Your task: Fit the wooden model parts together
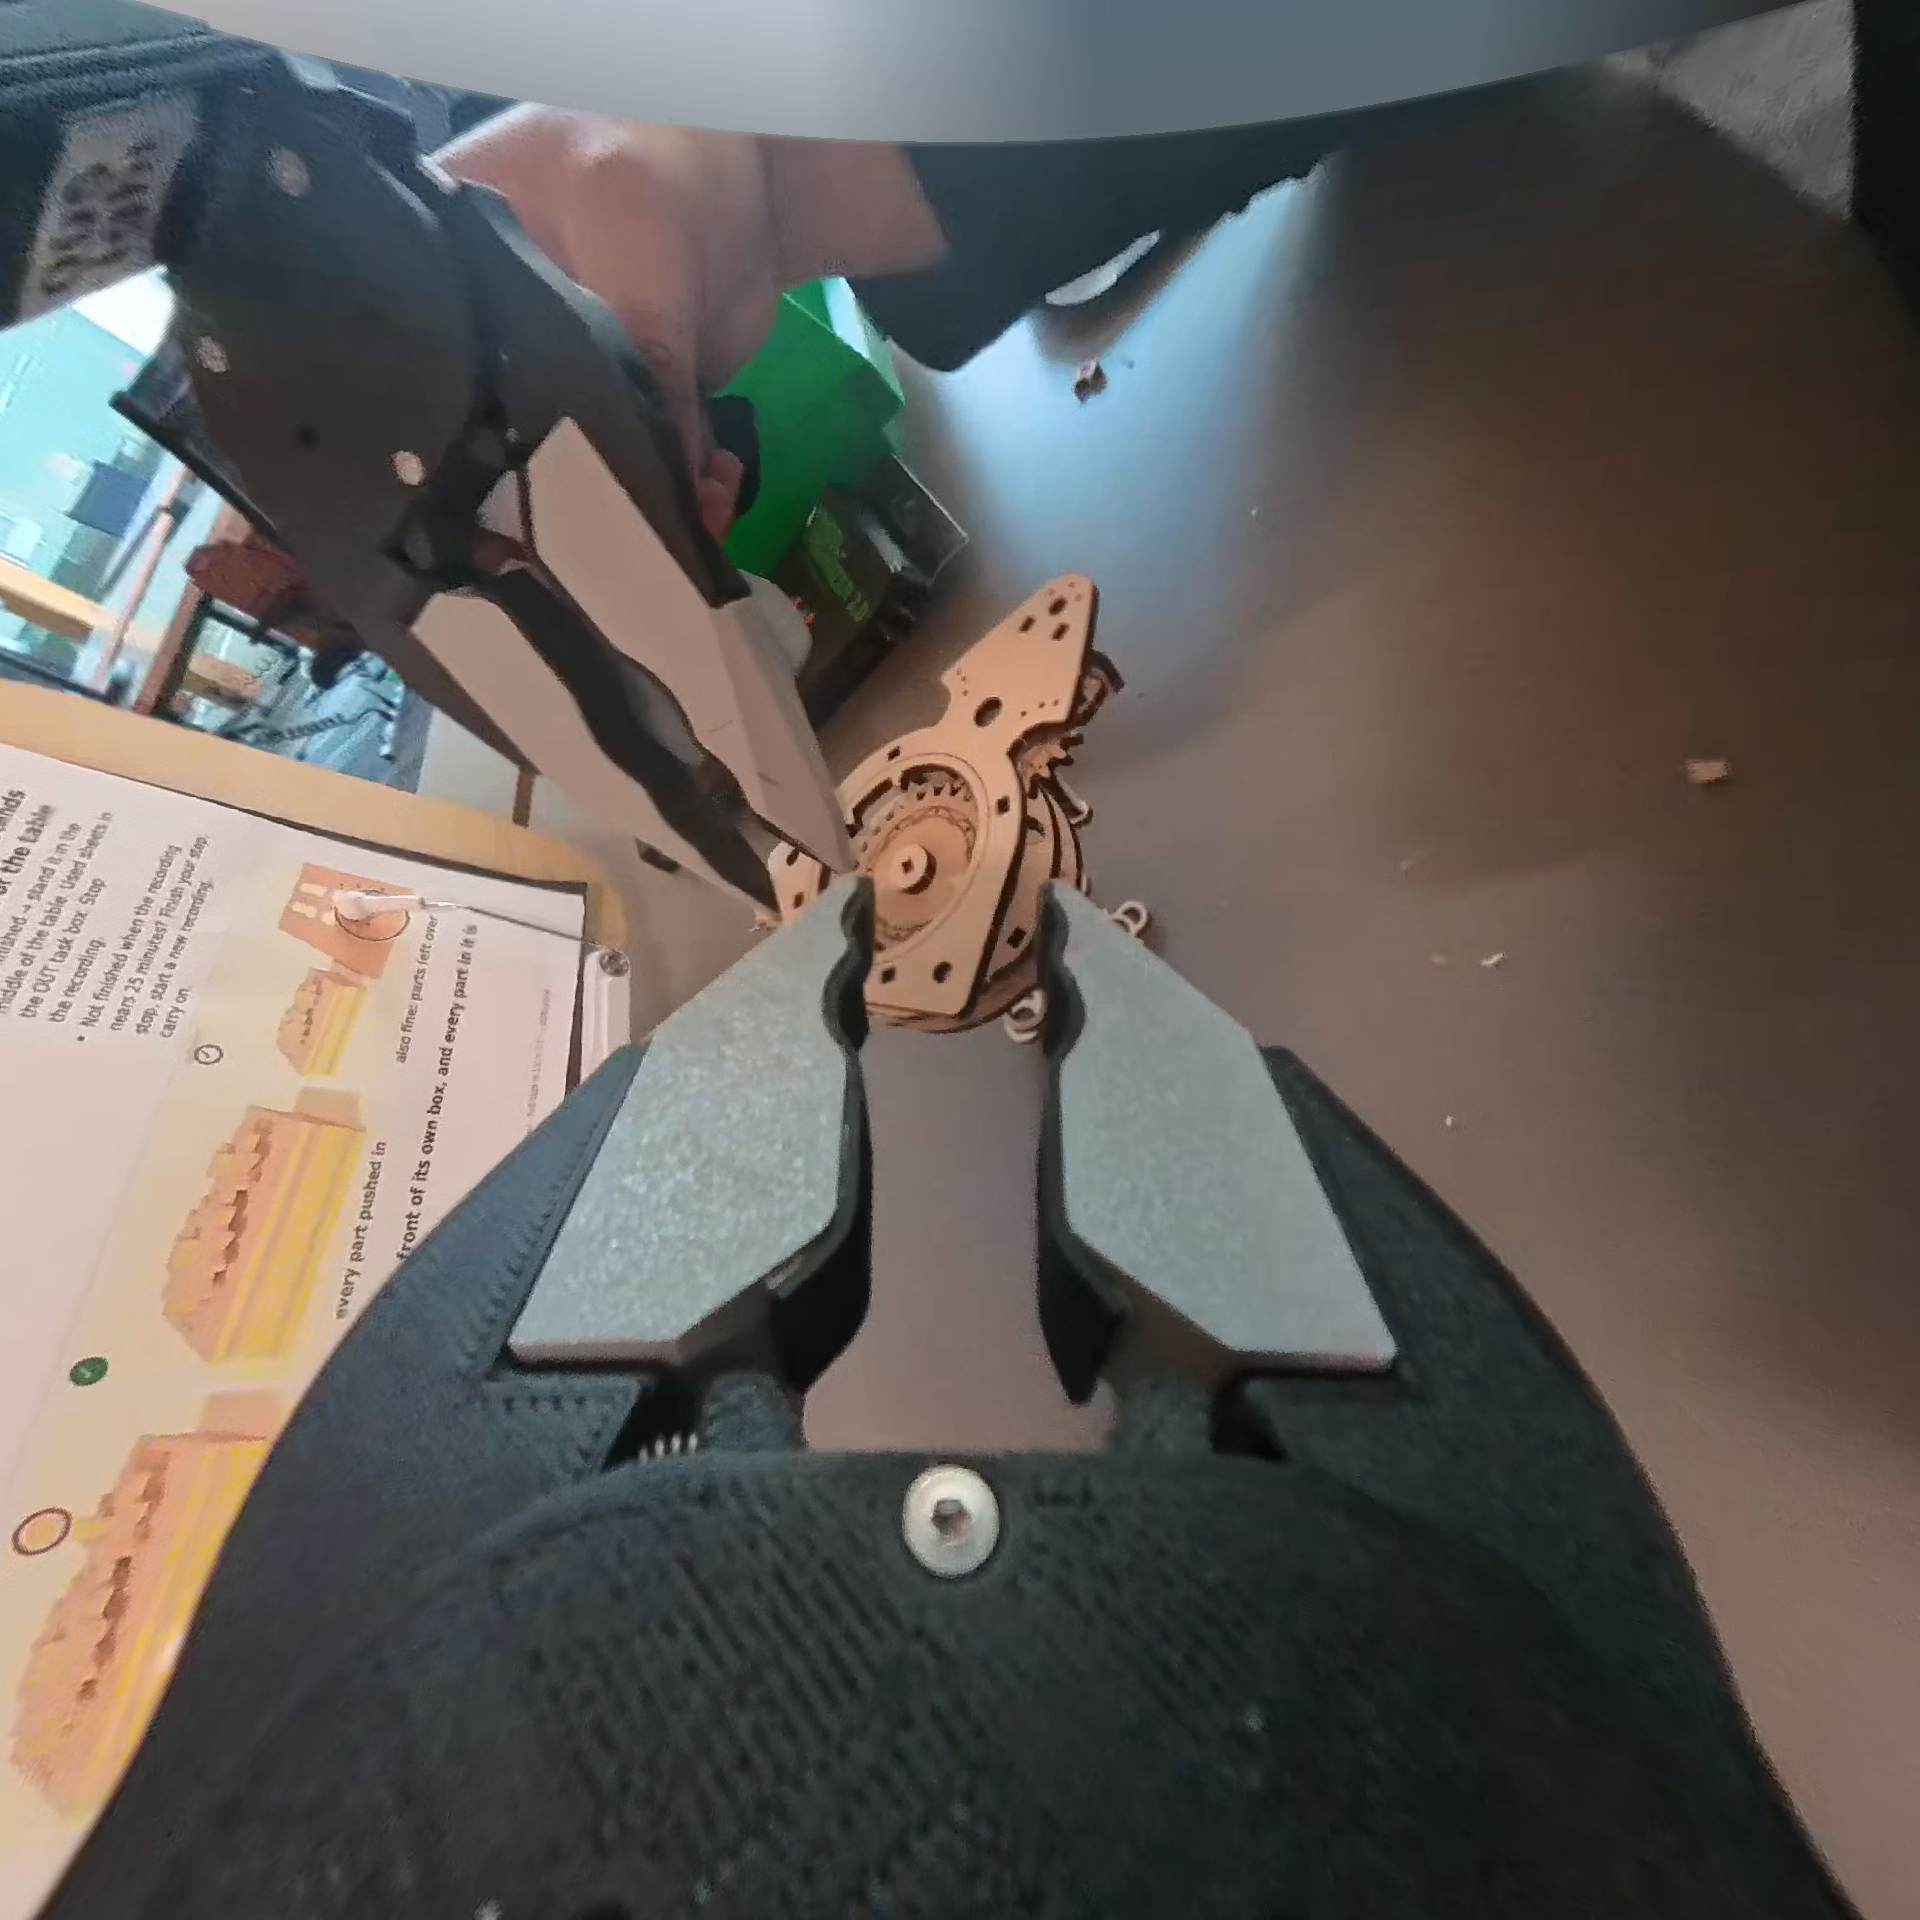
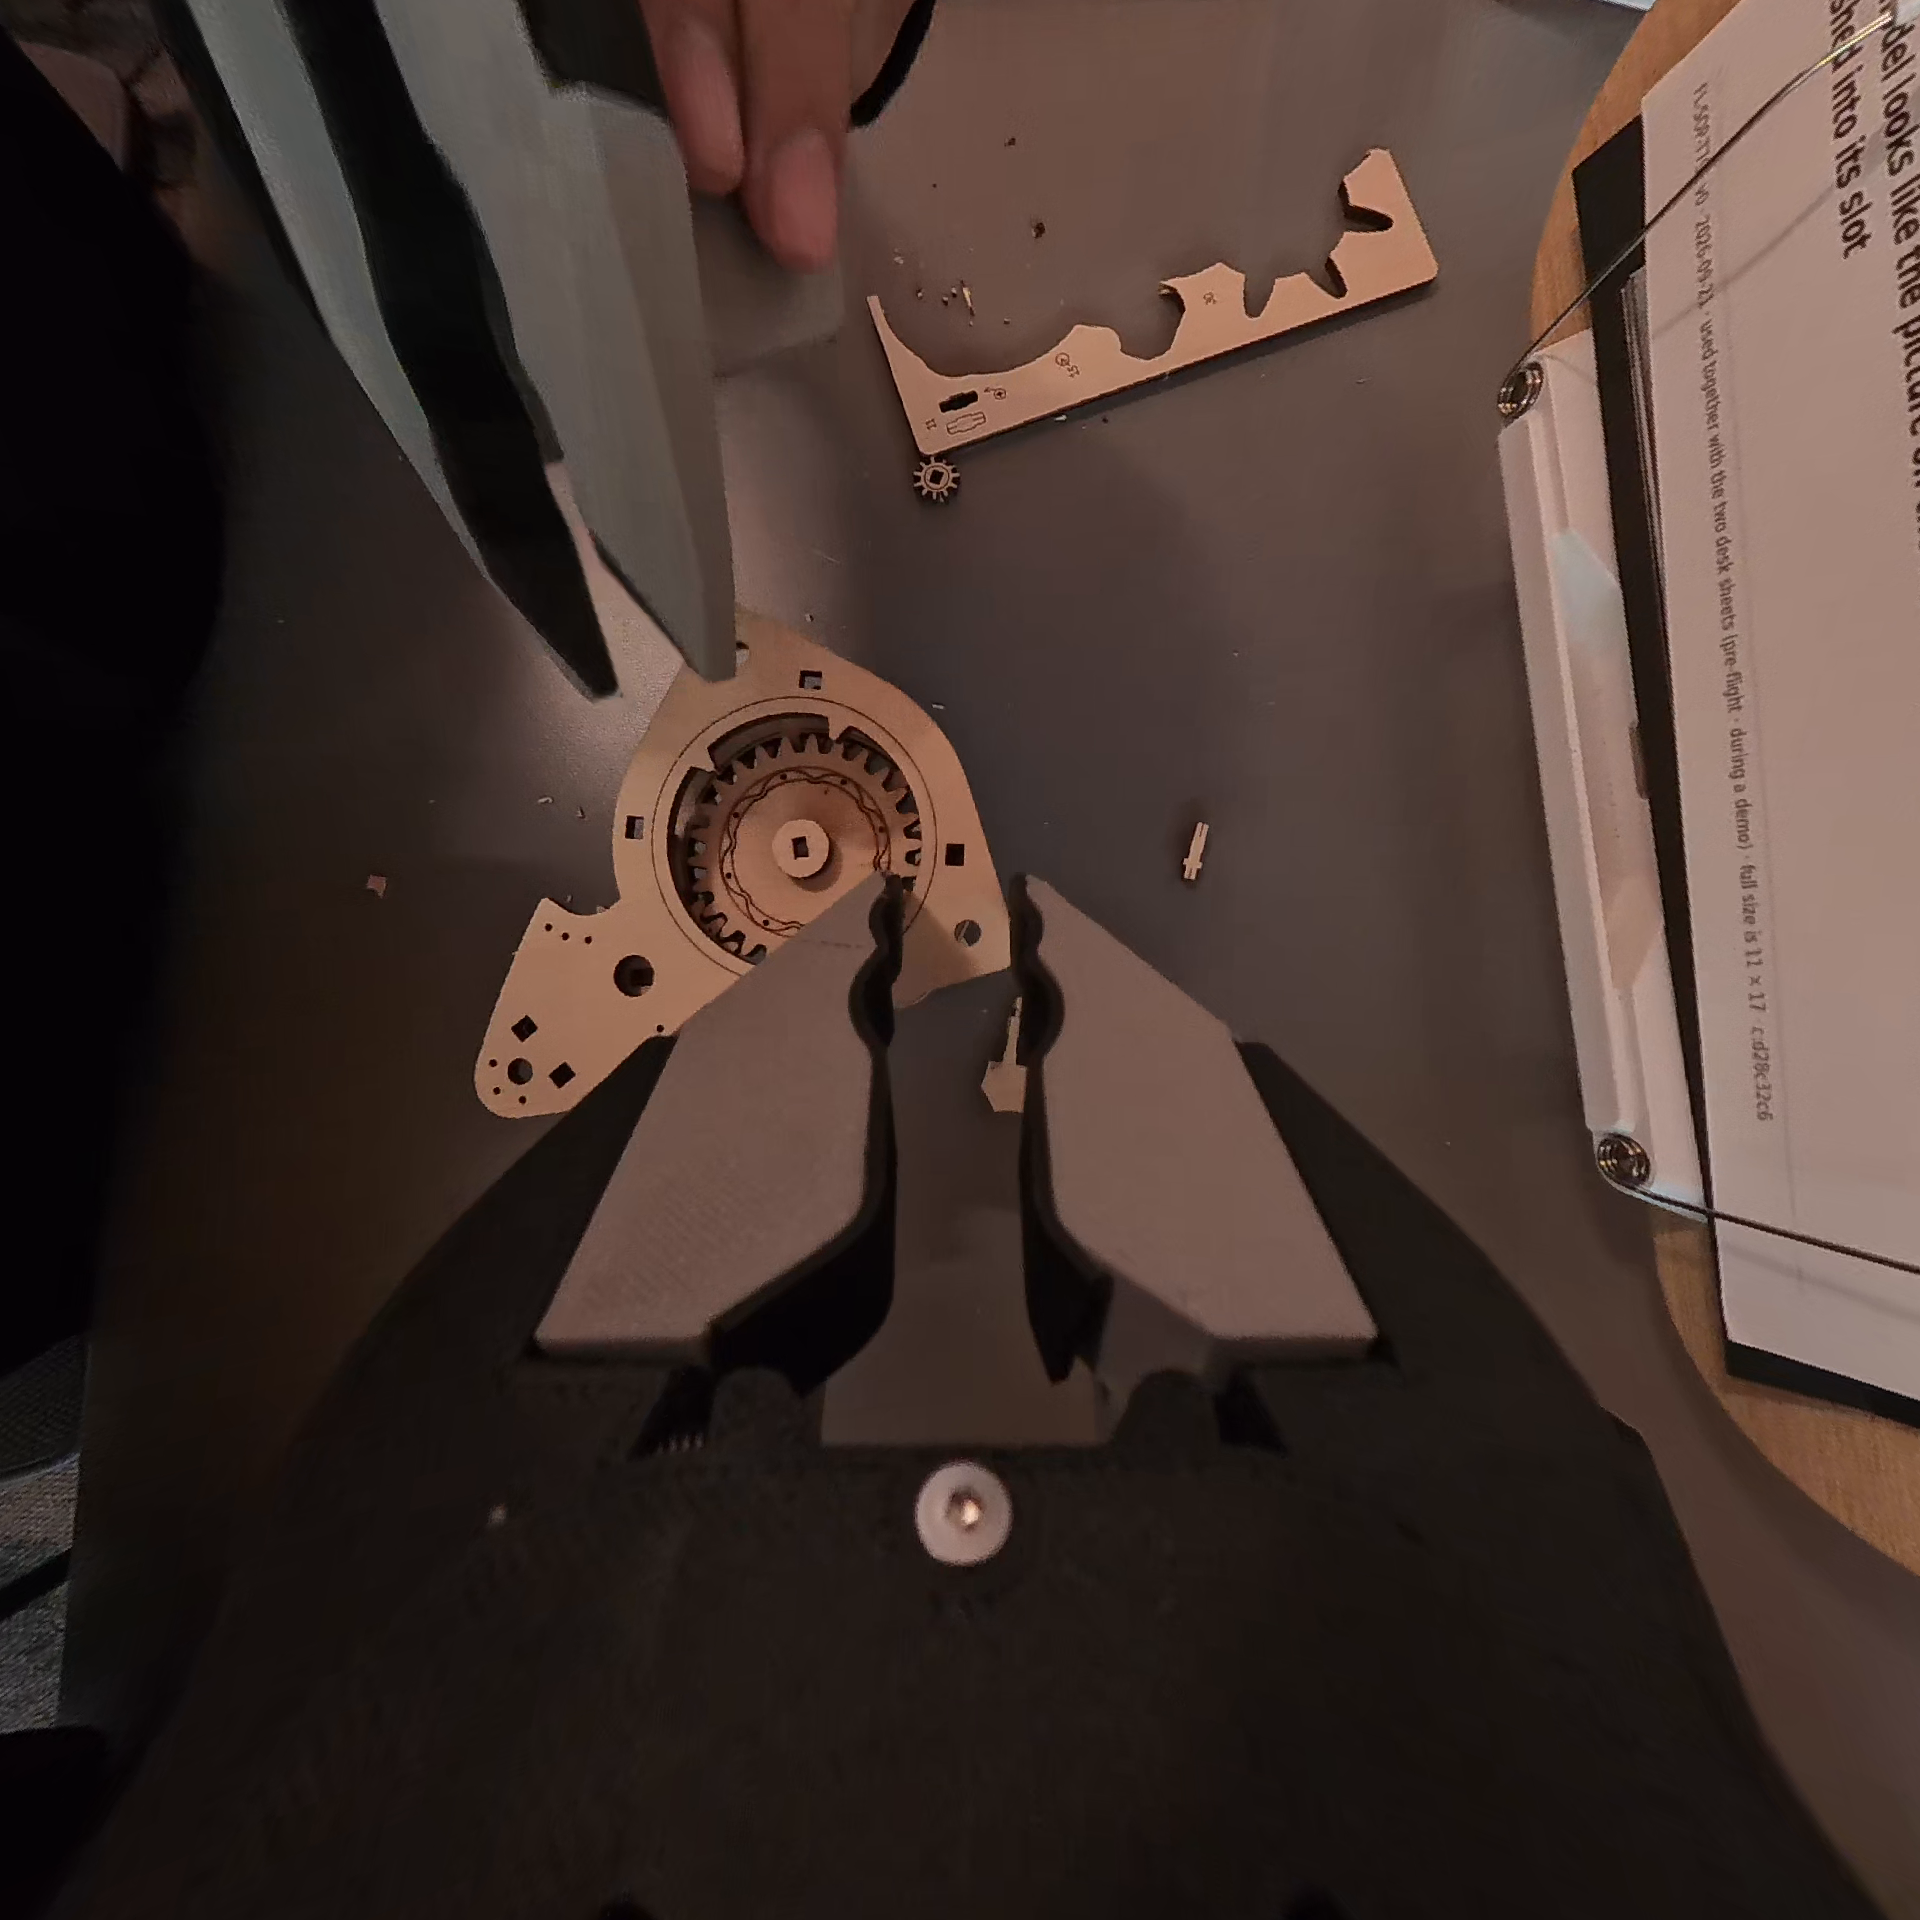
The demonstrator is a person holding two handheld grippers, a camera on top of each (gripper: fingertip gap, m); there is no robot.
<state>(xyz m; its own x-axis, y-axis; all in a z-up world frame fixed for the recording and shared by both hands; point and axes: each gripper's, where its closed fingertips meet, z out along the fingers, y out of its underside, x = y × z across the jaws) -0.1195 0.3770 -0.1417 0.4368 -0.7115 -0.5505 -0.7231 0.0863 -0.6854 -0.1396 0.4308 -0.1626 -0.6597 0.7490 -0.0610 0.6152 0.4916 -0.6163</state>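
Note:
The wooden gear assembly (image 2: pixel 800 842) is a flat plate with a toothed ring and a square-holed hub, lying on the grey table top. It also shows in the left wrist view (image 1: pixel 956 852). My right gripper (image 2: pixel 956 894) is open, with its left fingertip over the plate's near edge; it comes in from the upper left in the left wrist view (image 1: pixel 810 873). My left gripper (image 1: pixel 956 914) is open just before the assembly; in the right wrist view (image 2: pixel 665 675) one fingertip touches the plate's far edge. A small wooden pin (image 2: pixel 1003 1070) lies below my right finger.
A cut-out wooden offcut sheet (image 2: pixel 1153 322), a small loose gear (image 2: pixel 935 478) and another pin (image 2: pixel 1197 850) lie farther out. An instruction sheet in a clear holder (image 2: pixel 1766 623) sits on a wooden board at the right. A green box (image 1: pixel 821 416) stands behind. A hand (image 2: pixel 779 135) is above.

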